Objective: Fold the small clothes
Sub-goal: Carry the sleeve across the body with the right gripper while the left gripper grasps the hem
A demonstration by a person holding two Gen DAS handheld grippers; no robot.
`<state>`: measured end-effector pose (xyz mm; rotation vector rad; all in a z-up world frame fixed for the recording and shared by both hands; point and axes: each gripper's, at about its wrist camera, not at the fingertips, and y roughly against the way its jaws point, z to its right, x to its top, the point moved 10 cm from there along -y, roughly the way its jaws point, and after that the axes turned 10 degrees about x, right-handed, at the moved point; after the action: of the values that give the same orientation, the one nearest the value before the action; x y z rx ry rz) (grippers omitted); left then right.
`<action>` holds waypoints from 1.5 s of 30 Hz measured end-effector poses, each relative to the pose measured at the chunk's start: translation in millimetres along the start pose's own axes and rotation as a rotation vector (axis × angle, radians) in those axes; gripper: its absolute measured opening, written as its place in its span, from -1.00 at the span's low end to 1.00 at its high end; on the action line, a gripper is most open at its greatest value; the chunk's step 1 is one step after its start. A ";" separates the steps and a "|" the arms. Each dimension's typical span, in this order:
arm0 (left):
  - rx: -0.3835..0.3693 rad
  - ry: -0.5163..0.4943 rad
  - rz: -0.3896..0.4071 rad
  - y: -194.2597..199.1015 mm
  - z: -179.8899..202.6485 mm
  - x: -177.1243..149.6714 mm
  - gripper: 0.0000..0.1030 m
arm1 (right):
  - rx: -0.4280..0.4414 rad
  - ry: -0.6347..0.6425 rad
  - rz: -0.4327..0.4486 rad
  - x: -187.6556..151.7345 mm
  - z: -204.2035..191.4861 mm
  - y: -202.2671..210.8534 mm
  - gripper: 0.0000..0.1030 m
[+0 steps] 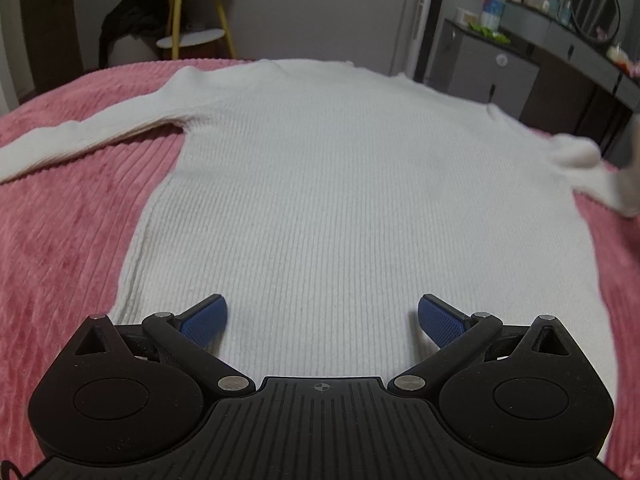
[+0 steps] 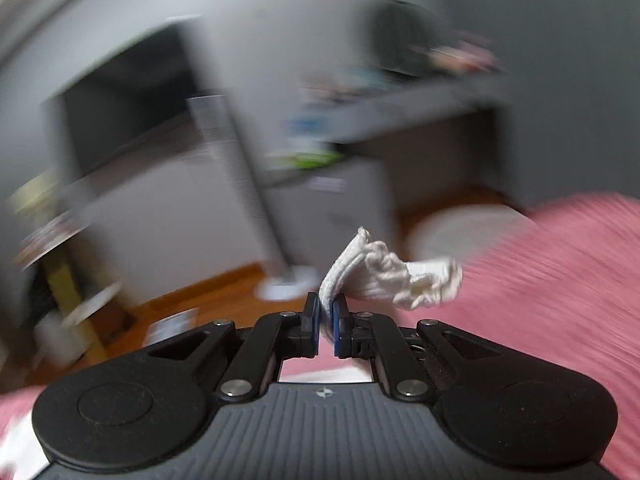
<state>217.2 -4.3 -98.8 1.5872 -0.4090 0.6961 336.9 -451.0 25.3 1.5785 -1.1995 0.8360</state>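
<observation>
A white ribbed knit sweater [image 1: 320, 184] lies flat on a pink corduroy bedspread [image 1: 64, 240], hem toward me, collar at the far edge. Its left sleeve [image 1: 80, 132] stretches out to the left. Its right sleeve [image 1: 576, 156] is lifted and blurred at the right edge. My left gripper [image 1: 322, 320] is open and empty, hovering over the hem. In the right wrist view my right gripper [image 2: 327, 312] is shut on the sleeve's bunched cuff [image 2: 396, 276] and holds it above the bedspread [image 2: 540, 300]. That view is motion-blurred.
Beyond the bed stand a yellow-legged side table [image 1: 196, 24] with dark clothing draped beside it, a white tower fan [image 1: 424, 12], and a dark dresser [image 1: 540, 56] with bottles and a round mirror. Wooden floor [image 2: 208, 300] shows past the bed edge.
</observation>
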 end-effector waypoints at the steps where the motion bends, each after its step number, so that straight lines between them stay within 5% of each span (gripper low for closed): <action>1: -0.003 0.013 0.000 2.2 -2.9 2.3 1.00 | 0.072 0.042 -0.006 -4.5 -35.4 -4.0 -0.89; 6: -0.017 0.071 0.037 13.4 -25.6 21.5 1.00 | 0.301 0.176 -0.090 -62.2 -178.0 -26.2 -0.87; 9: -0.003 0.078 0.047 17.1 -37.9 33.0 1.00 | 0.302 0.158 -0.213 -107.2 -210.0 -35.8 -0.31; 12: -0.001 0.058 0.073 18.7 -36.1 50.1 1.00 | 0.174 0.041 -0.237 -123.3 -185.2 -24.5 -0.22; 17: -0.106 0.025 0.106 10.3 10.3 89.7 1.00 | 0.012 -0.194 -0.219 -124.4 -122.4 12.0 -0.22; 22: -0.269 0.064 0.011 -27.2 66.0 121.4 0.98 | 0.071 -0.319 -0.157 -134.0 -96.8 28.7 -0.22; 25: -0.298 0.110 -0.044 -55.6 78.5 132.3 0.69 | 0.093 -0.314 -0.159 -143.6 -86.7 22.6 -0.22; 28: -0.305 0.141 -0.097 -80.6 87.5 135.7 0.66 | 0.108 -0.376 -0.164 -148.3 -72.5 15.2 -0.22; 36: -0.307 0.096 -0.206 -119.9 119.7 127.2 0.04 | 0.149 -0.476 -0.187 -156.1 -64.6 -12.1 -0.22; 38: -0.289 0.076 -0.195 -118.3 119.9 130.4 -0.67 | 0.147 -0.480 -0.184 -157.3 -61.6 -13.1 -0.22; 41: -0.316 0.071 -0.141 -99.7 115.3 142.4 -0.73 | 0.145 -0.486 -0.159 -154.7 -56.9 -13.6 -0.32; 45: -0.243 -0.006 0.026 -64.5 91.6 176.6 -0.74 | 0.134 -0.510 -0.137 -151.9 -50.5 -14.3 -0.32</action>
<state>408.6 -60.9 -36.1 1.3573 -0.5000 0.6359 308.6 -355.2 -100.6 2.0358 -1.3862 0.4406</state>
